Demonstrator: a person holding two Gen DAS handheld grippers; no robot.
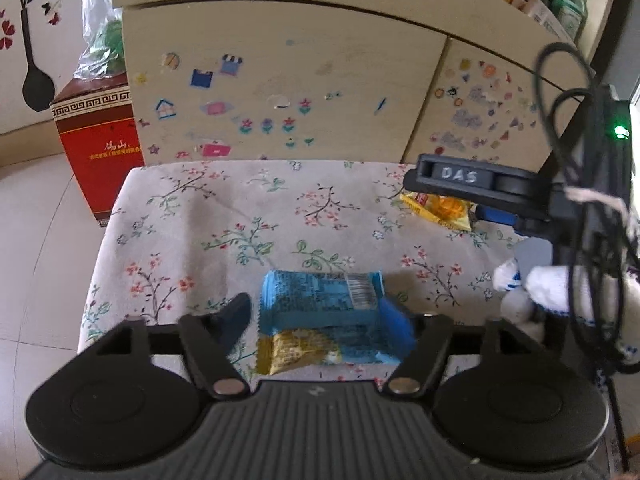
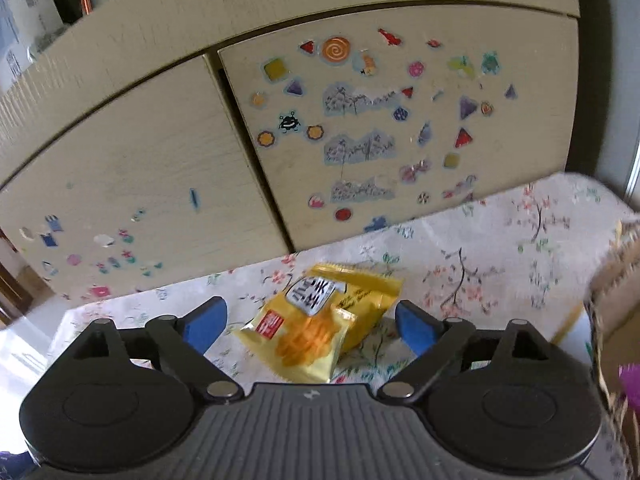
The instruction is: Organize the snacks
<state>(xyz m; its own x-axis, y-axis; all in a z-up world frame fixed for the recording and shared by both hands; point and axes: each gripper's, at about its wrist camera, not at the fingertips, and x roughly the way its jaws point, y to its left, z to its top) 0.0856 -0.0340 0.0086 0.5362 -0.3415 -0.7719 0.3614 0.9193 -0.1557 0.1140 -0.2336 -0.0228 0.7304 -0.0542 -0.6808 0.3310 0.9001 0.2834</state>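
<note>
In the left wrist view a blue snack packet (image 1: 320,300) lies on the floral tablecloth (image 1: 192,216), partly over a yellow packet (image 1: 296,350). My left gripper (image 1: 320,320) is open, its fingers on either side of the blue packet. In the right wrist view a yellow snack packet (image 2: 316,320) lies on the cloth between the blue fingers (image 2: 204,322) of my open right gripper (image 2: 312,320), not clamped. The right gripper (image 1: 472,184) also shows in the left wrist view at the far right, over that yellow packet (image 1: 440,210).
A cream cabinet with stickers (image 1: 280,80) stands right behind the table. A red box (image 1: 100,140) stands on the floor at the left. A cardboard box edge (image 2: 616,300) is at the right of the right wrist view. Black cables (image 1: 580,160) hang by the right gripper.
</note>
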